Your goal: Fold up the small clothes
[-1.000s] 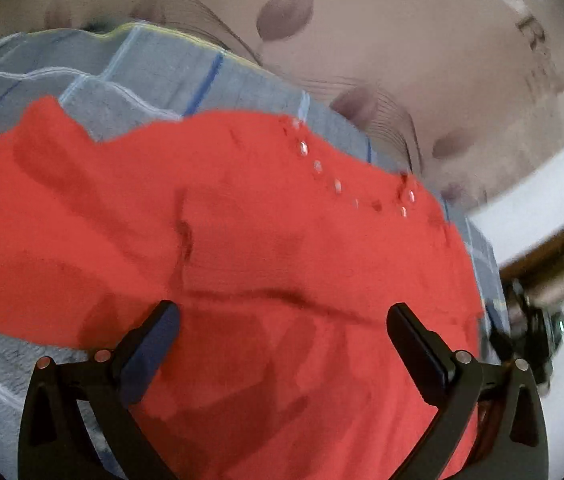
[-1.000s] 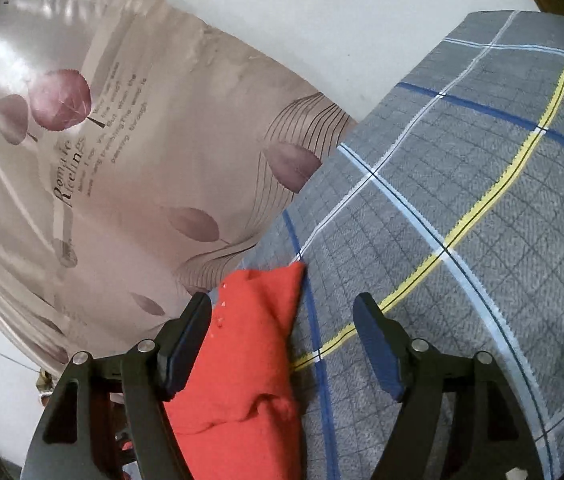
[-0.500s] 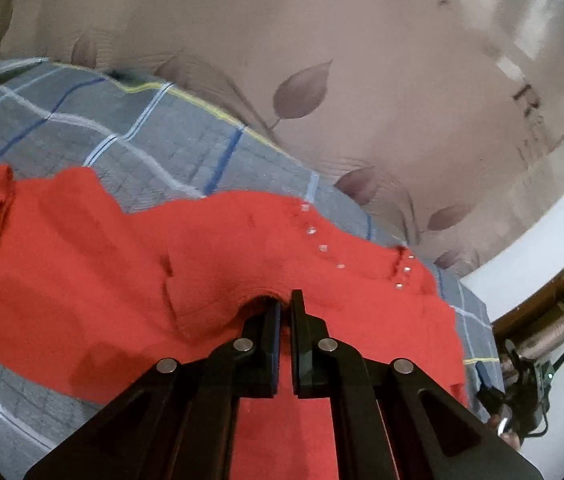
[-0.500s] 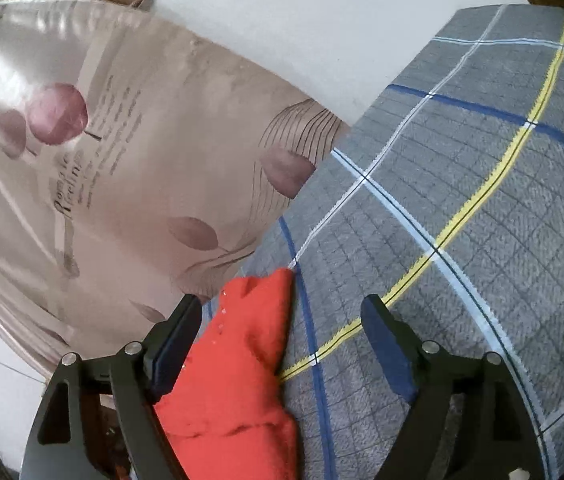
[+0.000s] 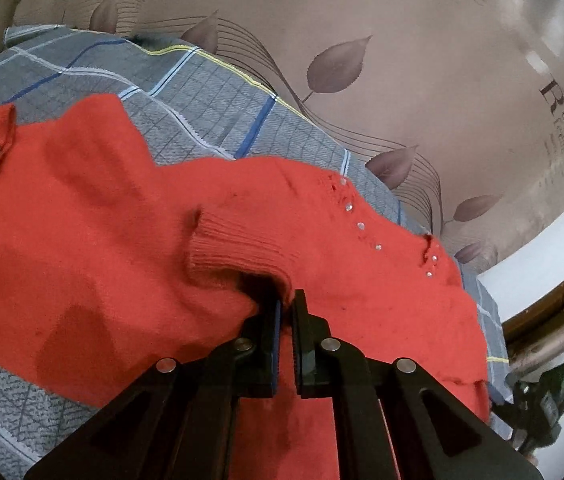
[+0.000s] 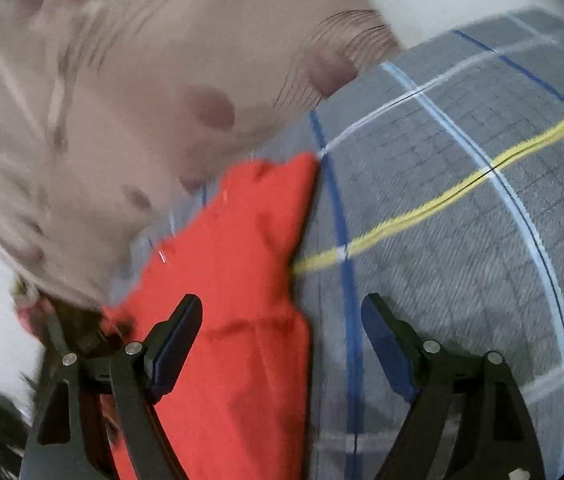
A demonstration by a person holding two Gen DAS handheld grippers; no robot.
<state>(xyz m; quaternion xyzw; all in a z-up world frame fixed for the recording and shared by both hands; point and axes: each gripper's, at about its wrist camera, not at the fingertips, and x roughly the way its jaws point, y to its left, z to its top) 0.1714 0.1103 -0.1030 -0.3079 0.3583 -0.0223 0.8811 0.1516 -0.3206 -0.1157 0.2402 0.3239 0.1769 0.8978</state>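
Left hand-held gripper (image 5: pixel 285 300): black angular plastic arms, silver round screws, blue pads lining the fingers (image 5: pixel 275 334).
Right hand-held gripper (image 6: pixel 282 316): matching black frame, silver screws, blue-faced fingers (image 6: pixel 382 340).

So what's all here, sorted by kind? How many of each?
Red sweater: 1
Plaid blanket: 1
Leaf-print curtain: 1
Claws: 2, the left claw shut on the sweater's ribbed cuff, the right claw open
Total: 5
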